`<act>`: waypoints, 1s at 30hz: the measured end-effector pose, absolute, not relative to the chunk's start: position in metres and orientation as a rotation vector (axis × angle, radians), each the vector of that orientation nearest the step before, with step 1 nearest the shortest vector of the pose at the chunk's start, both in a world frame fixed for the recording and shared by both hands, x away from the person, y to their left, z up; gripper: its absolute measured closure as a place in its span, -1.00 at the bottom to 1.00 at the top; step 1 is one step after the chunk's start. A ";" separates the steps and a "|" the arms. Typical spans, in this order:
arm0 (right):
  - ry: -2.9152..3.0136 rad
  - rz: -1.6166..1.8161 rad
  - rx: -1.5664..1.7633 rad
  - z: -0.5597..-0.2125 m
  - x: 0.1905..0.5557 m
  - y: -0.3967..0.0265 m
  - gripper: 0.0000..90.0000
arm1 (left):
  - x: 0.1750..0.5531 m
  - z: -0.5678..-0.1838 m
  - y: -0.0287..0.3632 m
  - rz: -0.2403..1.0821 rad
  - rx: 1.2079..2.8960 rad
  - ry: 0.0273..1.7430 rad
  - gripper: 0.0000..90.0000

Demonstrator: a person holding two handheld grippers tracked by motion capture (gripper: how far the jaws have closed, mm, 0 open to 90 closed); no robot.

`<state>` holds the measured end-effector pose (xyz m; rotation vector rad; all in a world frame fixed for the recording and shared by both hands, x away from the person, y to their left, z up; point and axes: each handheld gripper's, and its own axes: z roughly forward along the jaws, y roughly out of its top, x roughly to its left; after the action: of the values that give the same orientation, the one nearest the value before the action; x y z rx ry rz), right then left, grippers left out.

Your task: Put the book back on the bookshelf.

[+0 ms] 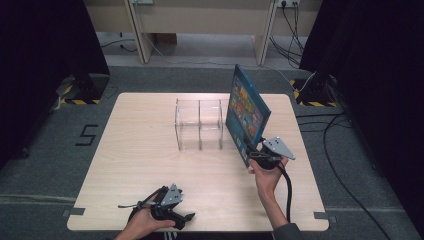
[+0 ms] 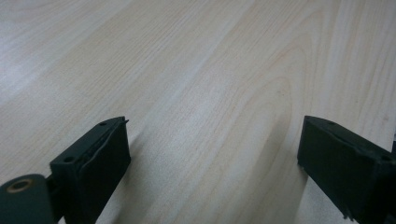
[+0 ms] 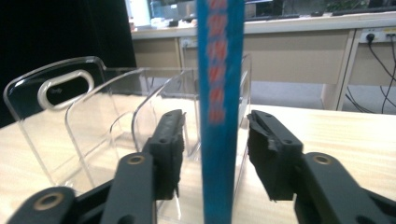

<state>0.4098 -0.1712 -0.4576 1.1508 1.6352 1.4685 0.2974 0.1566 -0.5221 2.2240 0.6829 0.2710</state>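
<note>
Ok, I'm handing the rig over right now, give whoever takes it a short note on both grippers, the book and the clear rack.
Right gripper: open, jaws either side of the blue book, pads clear of it.
Left gripper: open, nothing between the jaws, low over the table at its near edge.
Book: standing on edge, tilted, at the right end of the clear rack; whether it leans on the rack I can't tell.
Done: book brought up to the rack.
Left: probably seat it in a slot; both slots look empty.

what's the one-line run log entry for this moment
right gripper: open, astride upright blue picture book, pads clear | book: beside clear acrylic divider rack | left gripper: open, empty, over wooden table
</note>
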 end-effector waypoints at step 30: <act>1.828 1.446 1.320 -0.480 0.380 -0.196 0.33 | 0.296 -0.522 0.156 0.261 2.234 0.669 -0.83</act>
<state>0.3804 -0.1962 -0.4796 1.3197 1.8281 1.4464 0.2962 0.1557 -0.5217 2.2342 0.6689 0.2611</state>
